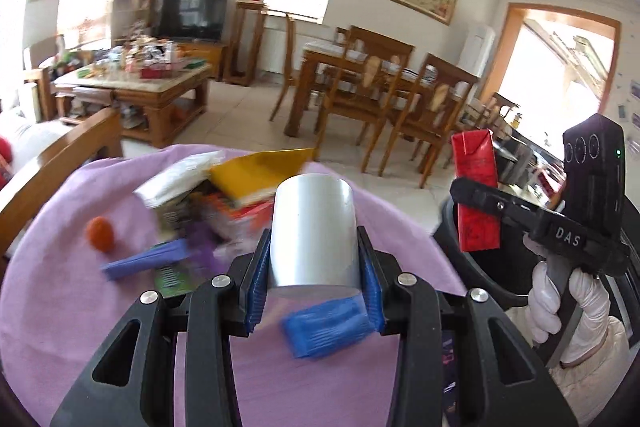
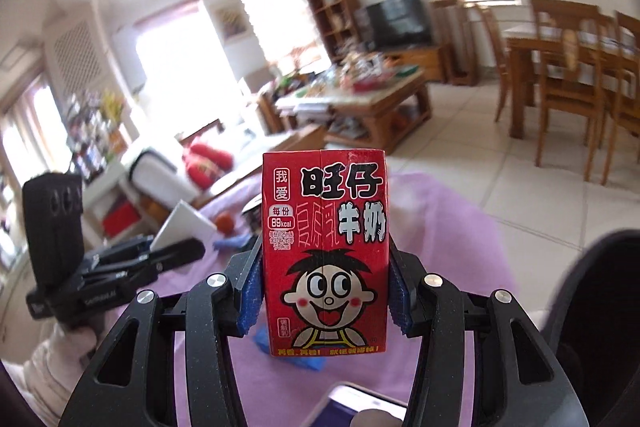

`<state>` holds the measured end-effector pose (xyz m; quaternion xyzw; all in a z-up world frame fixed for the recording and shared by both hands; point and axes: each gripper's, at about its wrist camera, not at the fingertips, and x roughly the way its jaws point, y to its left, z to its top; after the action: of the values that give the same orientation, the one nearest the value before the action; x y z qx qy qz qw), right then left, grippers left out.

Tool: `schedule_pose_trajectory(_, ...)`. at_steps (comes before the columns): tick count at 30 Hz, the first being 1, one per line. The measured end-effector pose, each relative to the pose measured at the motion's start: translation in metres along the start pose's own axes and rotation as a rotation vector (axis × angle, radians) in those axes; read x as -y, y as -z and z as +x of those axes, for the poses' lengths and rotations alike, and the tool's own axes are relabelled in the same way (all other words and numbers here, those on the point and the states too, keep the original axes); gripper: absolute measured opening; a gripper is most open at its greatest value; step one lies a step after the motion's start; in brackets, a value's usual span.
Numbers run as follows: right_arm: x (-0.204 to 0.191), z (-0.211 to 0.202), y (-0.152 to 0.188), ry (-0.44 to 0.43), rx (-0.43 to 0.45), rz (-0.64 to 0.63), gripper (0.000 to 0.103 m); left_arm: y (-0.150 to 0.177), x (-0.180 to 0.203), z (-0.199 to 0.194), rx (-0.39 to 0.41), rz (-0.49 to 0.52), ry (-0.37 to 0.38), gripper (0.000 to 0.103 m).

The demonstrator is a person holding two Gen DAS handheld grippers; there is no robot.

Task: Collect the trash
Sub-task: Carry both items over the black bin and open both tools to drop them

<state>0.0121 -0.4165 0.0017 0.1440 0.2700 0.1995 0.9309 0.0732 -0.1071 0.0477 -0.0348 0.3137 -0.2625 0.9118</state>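
One red rectangular milk carton [image 2: 325, 251]. One silver metal cylindrical can [image 1: 313, 229]. Two crumpled blue plastic wrappers [image 1: 326, 327] [image 1: 146, 259]. One small orange ball [image 1: 100, 233]. One yellow flat cardboard box [image 1: 260, 173]. One white plastic packet [image 1: 176, 179]. Two black claws [image 1: 314, 291] [image 2: 326, 291]. One black round bin [image 1: 484, 267].

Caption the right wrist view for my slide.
Right tongs clamp a red milk carton above the purple tablecloth.
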Motion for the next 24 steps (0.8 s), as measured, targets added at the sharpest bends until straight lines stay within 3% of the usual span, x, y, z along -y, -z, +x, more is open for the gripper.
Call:
schedule_pose_trajectory(6, 0.087, -0.088, 0.009, 0.131, 0.118, 0.124, 0.050, -0.008, 0.099, 0.049, -0.032, 0.127, 0.121, 0.039)
schedule_pose_trajectory(12, 0.171, -0.158, 0.040, 0.270, 0.192, 0.233, 0.051, 0.001, 0.185, 0.101, -0.087, 0.224, 0.232, 0.039)
schedule_pose_trajectory(17, 0.221, -0.174, 0.064, 0.335, 0.183, 0.291, 0.051, 0.012, 0.222, 0.139, -0.162, 0.275, 0.265, 0.039)
schedule_pose_trajectory(24, 0.251, -0.154, 0.078, 0.343, 0.171, 0.349, 0.051, 0.013, 0.230, 0.176, -0.236, 0.292, 0.219, 0.039)
